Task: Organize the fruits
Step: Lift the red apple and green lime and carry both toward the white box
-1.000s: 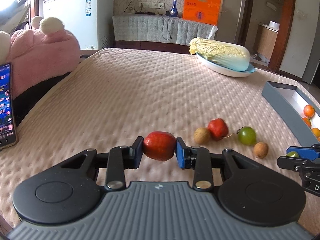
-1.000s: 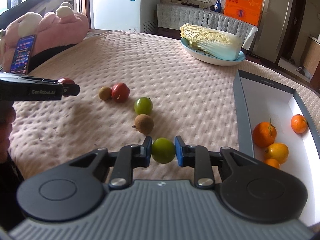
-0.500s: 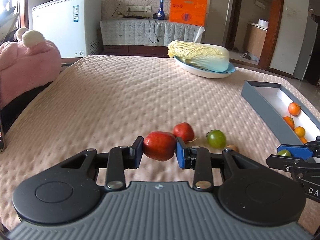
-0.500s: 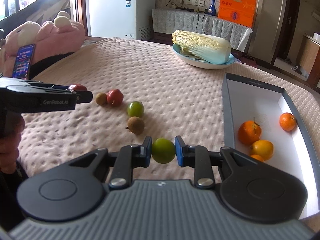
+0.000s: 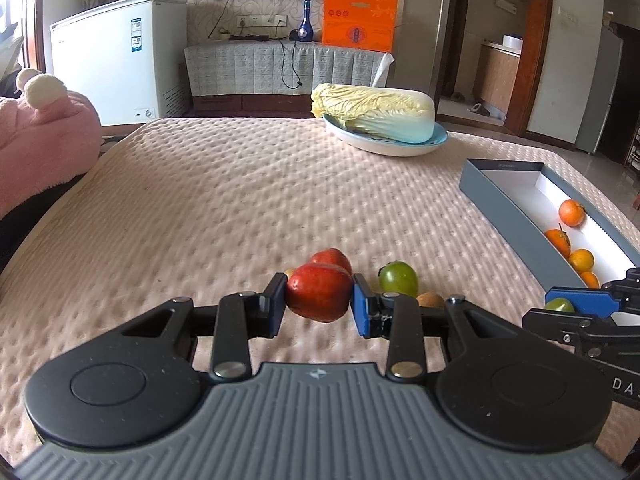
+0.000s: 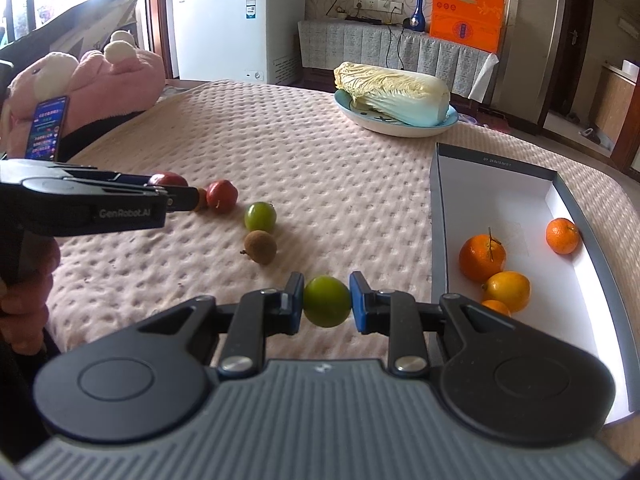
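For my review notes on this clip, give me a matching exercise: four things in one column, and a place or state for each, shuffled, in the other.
Things:
1. red fruit
2. green fruit
3. napa cabbage
4. orange with a stem

Places:
A. inside the grey box
B. on the plate
C. clamped in the left gripper
D. clamped in the right gripper

Pairs: 1-C, 2-D, 3-B, 4-A
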`<action>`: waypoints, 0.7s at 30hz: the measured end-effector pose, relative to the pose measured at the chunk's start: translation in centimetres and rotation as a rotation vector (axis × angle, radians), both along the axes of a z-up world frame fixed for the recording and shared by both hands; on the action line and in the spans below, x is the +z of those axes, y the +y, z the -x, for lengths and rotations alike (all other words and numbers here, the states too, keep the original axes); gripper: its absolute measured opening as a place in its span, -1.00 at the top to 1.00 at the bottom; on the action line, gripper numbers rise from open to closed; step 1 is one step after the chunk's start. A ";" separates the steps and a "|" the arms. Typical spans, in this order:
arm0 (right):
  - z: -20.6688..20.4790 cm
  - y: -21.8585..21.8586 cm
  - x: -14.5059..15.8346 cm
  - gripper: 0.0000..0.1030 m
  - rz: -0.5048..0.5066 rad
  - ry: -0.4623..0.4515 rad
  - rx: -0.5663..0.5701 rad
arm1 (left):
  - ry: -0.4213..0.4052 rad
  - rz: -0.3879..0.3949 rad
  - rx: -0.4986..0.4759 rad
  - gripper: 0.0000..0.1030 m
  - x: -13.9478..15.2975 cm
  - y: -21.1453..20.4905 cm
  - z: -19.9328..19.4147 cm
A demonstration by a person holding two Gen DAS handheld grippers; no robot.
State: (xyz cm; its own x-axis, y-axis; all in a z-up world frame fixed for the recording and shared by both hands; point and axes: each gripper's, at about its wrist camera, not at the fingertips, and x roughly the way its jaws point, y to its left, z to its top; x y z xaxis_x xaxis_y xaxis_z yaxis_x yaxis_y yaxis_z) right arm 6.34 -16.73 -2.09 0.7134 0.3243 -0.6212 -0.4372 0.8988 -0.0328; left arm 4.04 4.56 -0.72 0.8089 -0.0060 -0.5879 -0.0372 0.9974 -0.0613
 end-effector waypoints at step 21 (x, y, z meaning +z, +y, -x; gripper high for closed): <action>0.6 -1.3 1.2 0.46 -0.047 -0.036 0.003 | -0.021 0.011 -0.042 0.24 0.7 -2.3 -0.1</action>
